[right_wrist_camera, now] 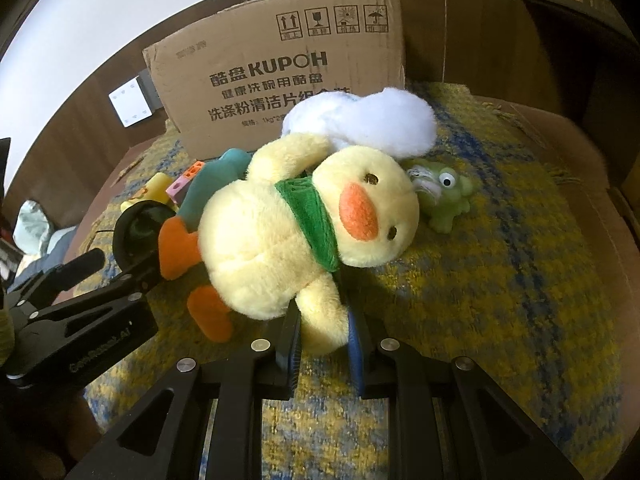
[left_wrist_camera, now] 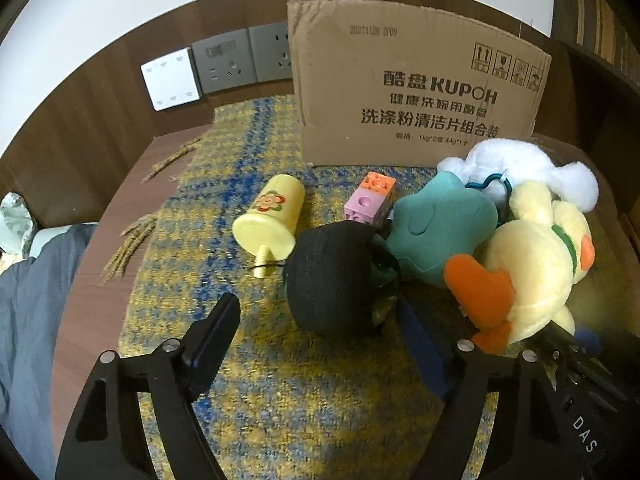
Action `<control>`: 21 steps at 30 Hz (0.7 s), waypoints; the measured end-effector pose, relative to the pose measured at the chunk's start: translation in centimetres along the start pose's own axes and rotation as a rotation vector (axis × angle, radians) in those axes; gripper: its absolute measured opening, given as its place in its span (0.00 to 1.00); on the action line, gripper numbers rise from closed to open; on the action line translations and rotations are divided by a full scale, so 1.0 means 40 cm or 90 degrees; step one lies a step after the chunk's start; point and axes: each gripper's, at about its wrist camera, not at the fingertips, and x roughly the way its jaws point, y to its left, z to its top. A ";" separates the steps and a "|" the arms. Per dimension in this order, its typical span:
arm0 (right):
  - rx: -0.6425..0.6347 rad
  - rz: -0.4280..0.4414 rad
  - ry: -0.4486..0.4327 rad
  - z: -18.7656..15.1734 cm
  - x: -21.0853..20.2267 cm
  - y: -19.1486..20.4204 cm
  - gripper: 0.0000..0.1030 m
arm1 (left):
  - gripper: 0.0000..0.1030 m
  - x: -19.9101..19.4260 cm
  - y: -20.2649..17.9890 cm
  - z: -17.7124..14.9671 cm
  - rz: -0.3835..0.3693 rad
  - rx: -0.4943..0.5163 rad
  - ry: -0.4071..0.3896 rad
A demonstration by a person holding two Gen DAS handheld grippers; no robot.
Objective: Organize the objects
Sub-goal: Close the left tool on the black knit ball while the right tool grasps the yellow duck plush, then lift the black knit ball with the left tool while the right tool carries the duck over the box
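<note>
Only our right wrist view shows the small green rubber frog point(right_wrist_camera: 448, 196) beside the yellow plush duck point(right_wrist_camera: 304, 232). There our right gripper point(right_wrist_camera: 324, 340) pinches the duck's wing. Our left gripper point(left_wrist_camera: 320, 320) stands spread around the round black plush ball point(left_wrist_camera: 332, 280).

duck point(right_wrist_camera: 280, 232): yellow, orange beak, green scarf | rug point(right_wrist_camera: 500, 280): yellow-blue check | box point(right_wrist_camera: 280, 72): brown

Both grippers are black metal frames with cut-out openings and round silver screws. The right gripper point(right_wrist_camera: 325, 350) has blue ribbed pads. The left gripper point(left_wrist_camera: 320, 332) carries white lettering.
</note>
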 end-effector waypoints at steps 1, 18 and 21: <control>0.001 0.000 0.001 -0.002 -0.001 -0.004 0.20 | 0.74 0.001 -0.001 0.001 -0.002 0.001 0.001; -0.007 0.005 -0.023 -0.011 -0.039 -0.003 0.20 | 0.53 -0.040 -0.020 -0.015 -0.025 0.015 -0.010; -0.008 0.009 -0.035 -0.015 -0.059 0.001 0.20 | 0.53 -0.066 -0.016 -0.022 -0.024 0.013 -0.022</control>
